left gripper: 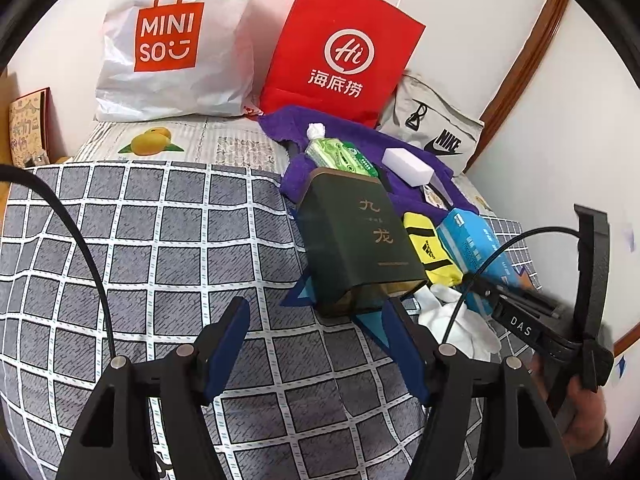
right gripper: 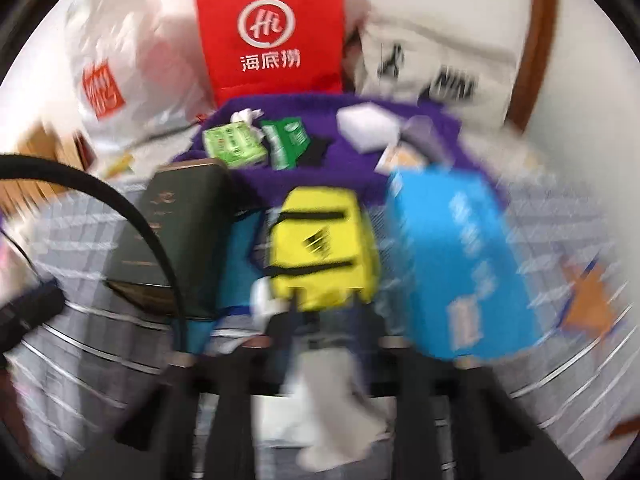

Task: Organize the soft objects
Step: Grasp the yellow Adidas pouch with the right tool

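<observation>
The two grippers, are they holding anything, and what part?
The left hand-held gripper is open over the grey checked bedspread, holding nothing. The right hand-held gripper is by the white cloth glove, but blur hides whether it grips it.

"MINISO" on white bag (left gripper: 176,40), "Hi 海底捞" red bag (left gripper: 340,52), seemingly "NIKE" grey bag (left gripper: 436,136)

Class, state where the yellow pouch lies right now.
In the left wrist view, the yellow pouch lies on the bed right of centre, between the dark green box and the blue box.
</observation>
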{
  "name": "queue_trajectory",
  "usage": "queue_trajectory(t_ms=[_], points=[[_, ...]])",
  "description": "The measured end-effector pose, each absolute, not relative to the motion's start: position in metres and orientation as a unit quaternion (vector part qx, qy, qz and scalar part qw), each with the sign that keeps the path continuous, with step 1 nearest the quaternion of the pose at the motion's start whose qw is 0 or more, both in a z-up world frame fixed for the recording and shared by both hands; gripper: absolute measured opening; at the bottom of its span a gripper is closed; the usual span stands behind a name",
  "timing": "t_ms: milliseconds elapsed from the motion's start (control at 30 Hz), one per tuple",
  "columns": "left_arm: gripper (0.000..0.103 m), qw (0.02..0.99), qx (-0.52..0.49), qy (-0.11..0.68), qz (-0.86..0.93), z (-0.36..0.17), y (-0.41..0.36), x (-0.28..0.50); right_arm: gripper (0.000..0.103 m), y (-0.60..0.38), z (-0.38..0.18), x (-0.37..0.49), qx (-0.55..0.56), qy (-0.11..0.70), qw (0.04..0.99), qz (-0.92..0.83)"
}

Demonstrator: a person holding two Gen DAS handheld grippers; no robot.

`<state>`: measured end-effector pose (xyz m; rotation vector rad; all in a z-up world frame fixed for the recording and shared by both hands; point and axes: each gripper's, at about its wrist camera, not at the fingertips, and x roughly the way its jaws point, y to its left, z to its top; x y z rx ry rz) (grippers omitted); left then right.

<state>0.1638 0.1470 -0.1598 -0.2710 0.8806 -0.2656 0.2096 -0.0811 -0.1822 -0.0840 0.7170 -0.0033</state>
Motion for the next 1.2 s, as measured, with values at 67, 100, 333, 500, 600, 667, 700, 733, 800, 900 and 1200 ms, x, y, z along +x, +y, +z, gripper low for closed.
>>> queue_trajectory(t_ms=[67, 100, 333, 500, 600, 667, 700, 733, 800, 900, 1200], points=[[0.067, 0.887, -0.13, 0.425, -0.128, -0.161, 0.145, 0.165, 0.071, -0.076, -0.179, 0.216, -0.092, 0.333, 0.939, -0.003], [0.067, 0.886, -0.131, 0.425, -0.129, -0.161, 0.144, 0.166, 0.071, -0.073, -0.178, 0.22, -0.104, 0.331, 0.938, 0.004], [0.067, 0.884, -0.126, 0.434, -0.123, -0.162, 0.143, 0.166, 0.072, -0.066, -0.2, 0.269, -0.129, 0.399, 0.907, 0.044], [0.067, 0.882, -0.128, 0.439, -0.114, -0.165, 0.15, 0.169, 0.084, -0.067, -0.212, 0.281, -0.124, 0.419, 0.898, 0.053], [0.067, 0.881, -0.13, 0.442, -0.11, -0.167, 0.152, 0.171, 0.072, -0.068, -0.212, 0.285, -0.118, 0.422, 0.897, 0.064], [0.067, 0.88, -0.125, 0.446, -0.11, -0.168, 0.151, 0.172, 0.038, -0.067, -0.207, 0.281, -0.115, 0.423, 0.894, 0.095], [0.067, 0.879, -0.122, 0.447, -0.11, -0.17, 0.15, 0.172, 0.032, -0.068, -0.203, 0.278, -0.109, 0.426, 0.892, 0.101], [0.067, 0.879, -0.121, 0.448, -0.111, -0.17, 0.149, 0.172, 0.024, -0.069, -0.199, 0.276, -0.101, 0.43, 0.89, 0.112], [0.067, 0.877, -0.122, 0.451, -0.112, -0.172, 0.148, 0.173, 0.016, -0.072, -0.192, 0.271, -0.08, 0.438, 0.885, 0.137], [0.067, 0.875, -0.12, 0.455, -0.112, -0.174, 0.146, 0.175, 0.014, -0.079, -0.188, 0.268, -0.073, 0.441, 0.884, 0.135], [0.067, 0.873, -0.116, 0.461, -0.111, -0.177, 0.144, 0.179, 0.013, -0.085, -0.172, 0.265, -0.142, 0.417, 0.894, 0.086]])
